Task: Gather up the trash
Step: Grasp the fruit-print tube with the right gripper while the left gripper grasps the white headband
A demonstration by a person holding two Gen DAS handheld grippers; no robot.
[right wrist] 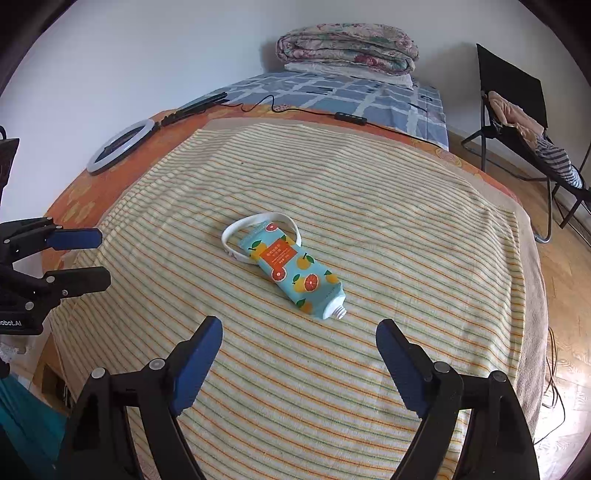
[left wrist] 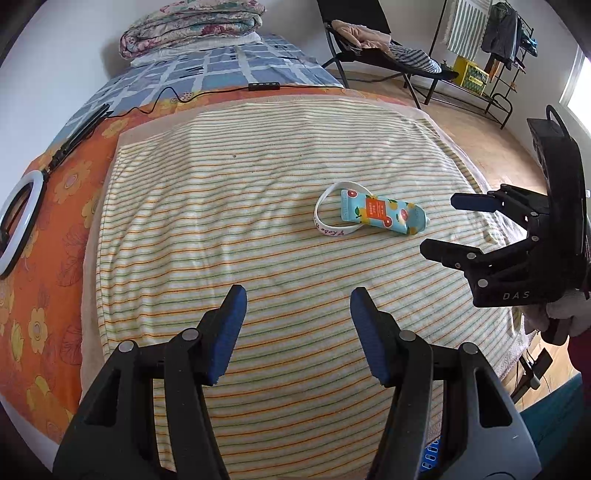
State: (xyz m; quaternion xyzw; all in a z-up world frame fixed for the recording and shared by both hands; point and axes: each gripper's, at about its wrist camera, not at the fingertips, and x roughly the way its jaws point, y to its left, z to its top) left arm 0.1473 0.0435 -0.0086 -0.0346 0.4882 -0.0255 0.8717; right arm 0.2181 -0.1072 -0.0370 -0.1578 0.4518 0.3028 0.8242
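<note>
A teal tube with orange-fruit print and no cap point(left wrist: 384, 216) point(right wrist: 295, 275) lies on the striped towel point(left wrist: 258, 240) point(right wrist: 369, 221) on the bed. A white wristband point(left wrist: 325, 218) point(right wrist: 236, 232) lies under its flat end. My left gripper point(left wrist: 298, 295) is open and empty, over the towel short of the tube; it shows at the left edge of the right wrist view point(right wrist: 99, 254). My right gripper point(right wrist: 299, 328) is open and empty, just in front of the tube's nozzle; it shows at the right of the left wrist view point(left wrist: 437, 225).
A ring light point(left wrist: 18, 221) point(right wrist: 122, 144) on a black stand, with a cable and remote point(left wrist: 262, 86) point(right wrist: 351, 117), lies on the orange floral sheet. A folded quilt point(left wrist: 192, 26) point(right wrist: 347, 46) sits at the bed's head. A black chair with clothes point(left wrist: 373, 40) point(right wrist: 517, 122) stands on the wooden floor.
</note>
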